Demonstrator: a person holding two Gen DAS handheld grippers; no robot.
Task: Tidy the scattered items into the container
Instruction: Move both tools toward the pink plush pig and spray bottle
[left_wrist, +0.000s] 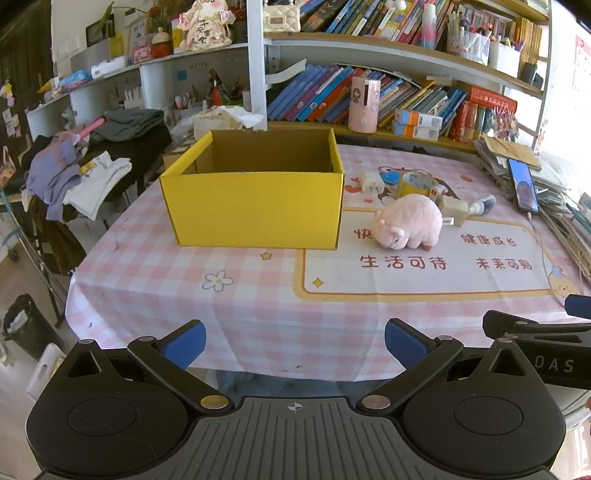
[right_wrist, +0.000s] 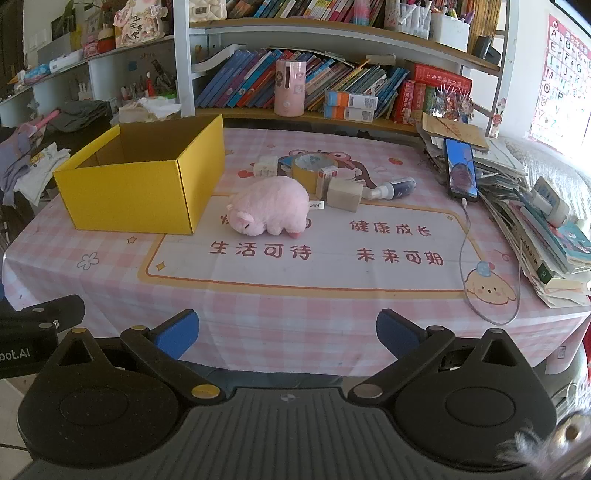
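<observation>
while both grippers hang over the near edge of the table, nothing sits between their blue pads: the left gripper (left_wrist: 294, 343) has its jaws spread wide and empty, and the right gripper (right_wrist: 287, 332) likewise. the right one's black body reads "das" in the left wrist view, and the left one's body shows "bot.ai" in the right wrist view.

on the pink checked tablecloth (right_wrist: 258, 325) the yellow cardboard box (left_wrist: 255, 192) stands open at the left, with nothing visible inside. just beside its right wall lies the pink plush pig (right_wrist: 269, 205), a small white tag at its tail too tiny to read. behind the pig cluster a roll of yellow tape (right_wrist: 313, 168), a white charger plug (right_wrist: 266, 165), a small red-and-white box (right_wrist: 327, 178), a beige block (right_wrist: 345, 195) and a dark spray bottle (right_wrist: 397, 187) lying on its side.

red characters on the cloth read "生活可待", "未来可期" and "健康成长". a phone (right_wrist: 461, 169) leans on stacked books at the right, and an alphabet poster (right_wrist: 561, 77) hangs on the wall.
</observation>
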